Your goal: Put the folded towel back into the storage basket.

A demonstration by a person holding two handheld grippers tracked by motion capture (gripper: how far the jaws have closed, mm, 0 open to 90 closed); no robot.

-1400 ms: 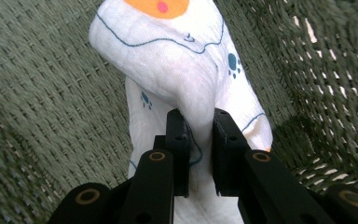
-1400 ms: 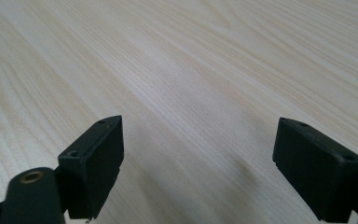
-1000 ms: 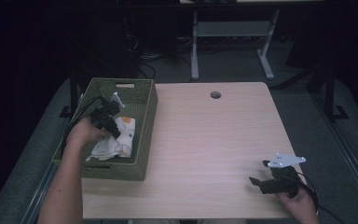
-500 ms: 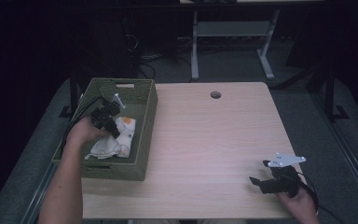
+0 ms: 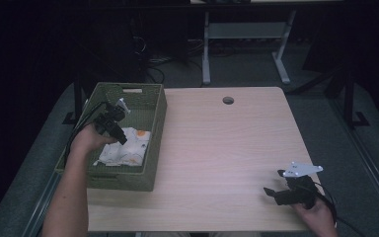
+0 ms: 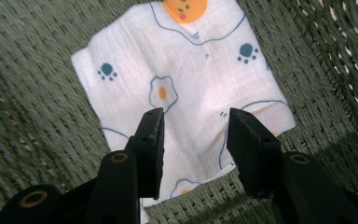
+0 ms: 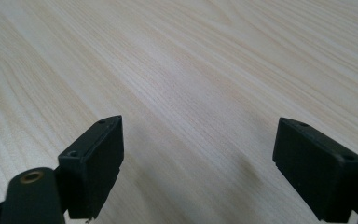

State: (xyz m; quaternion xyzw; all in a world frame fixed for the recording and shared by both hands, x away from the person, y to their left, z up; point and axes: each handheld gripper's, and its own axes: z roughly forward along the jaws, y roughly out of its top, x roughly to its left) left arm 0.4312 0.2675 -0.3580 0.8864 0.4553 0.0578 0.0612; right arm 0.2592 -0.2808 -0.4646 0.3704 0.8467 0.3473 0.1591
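A white cloth printed with fried eggs and blue paw marks lies loosely folded on the floor of the green woven basket at the table's left edge. My left gripper hovers just above it, pointing down into the basket. In the left gripper view its jaws have just been opening; the cloth lies below them and nothing is between the pads. My right gripper rests open near the table's front right corner. In the right gripper view its jaws stand wide over bare wood.
The basket's walls stand close around the left gripper. The pale wooden table has a round cable hole at its back middle. Beyond the table are a dark floor and a metal stand.
The left gripper's jaws have opened and let go of the cloth, which has dropped from the jaws and now lies on the basket floor. The right gripper has not moved.
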